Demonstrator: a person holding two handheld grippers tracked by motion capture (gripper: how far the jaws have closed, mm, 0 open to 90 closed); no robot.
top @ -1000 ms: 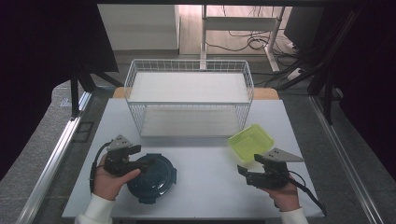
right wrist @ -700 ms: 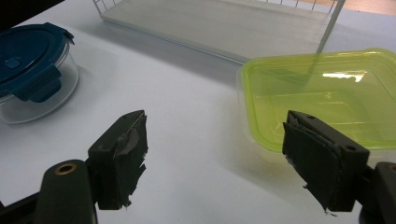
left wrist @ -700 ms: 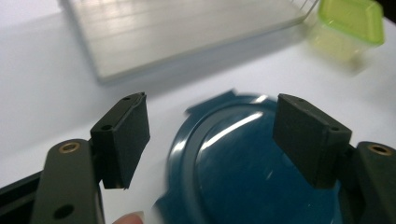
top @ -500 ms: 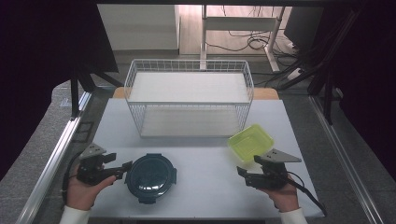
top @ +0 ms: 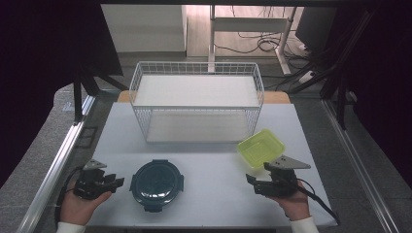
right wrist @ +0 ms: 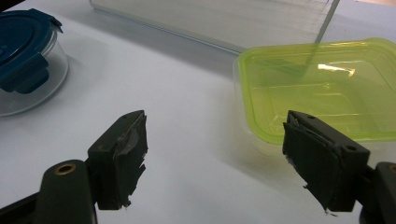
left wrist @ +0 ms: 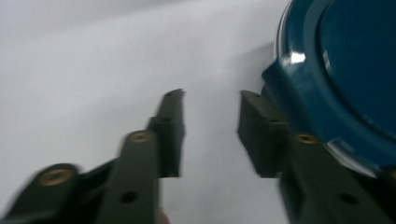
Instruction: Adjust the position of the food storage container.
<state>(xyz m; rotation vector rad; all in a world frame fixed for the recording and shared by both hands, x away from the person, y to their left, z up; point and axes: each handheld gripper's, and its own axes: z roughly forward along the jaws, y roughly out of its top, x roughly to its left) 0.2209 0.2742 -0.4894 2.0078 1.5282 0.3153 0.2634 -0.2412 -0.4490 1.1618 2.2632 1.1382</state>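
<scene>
Leftward off the round blue-lidded container (top: 157,184) went my left gripper (top: 118,182), jaws just narrowing on nothing, container just beside them. Right gripper (top: 250,180) sat spread wide near the green container (top: 261,148). I'd square up before pinching.

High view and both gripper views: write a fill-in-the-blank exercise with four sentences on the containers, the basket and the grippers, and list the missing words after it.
1. The round container with the dark blue clip-on lid lies nearest the ____ gripper.
2. The square container with the translucent yellow-green lid rests on the white table, close in front of the white ____ basket.
3. The jaws of the right gripper stand wide ____.
4. The lid of the round container is ____.

Missing words: left; wire; open; on
</scene>
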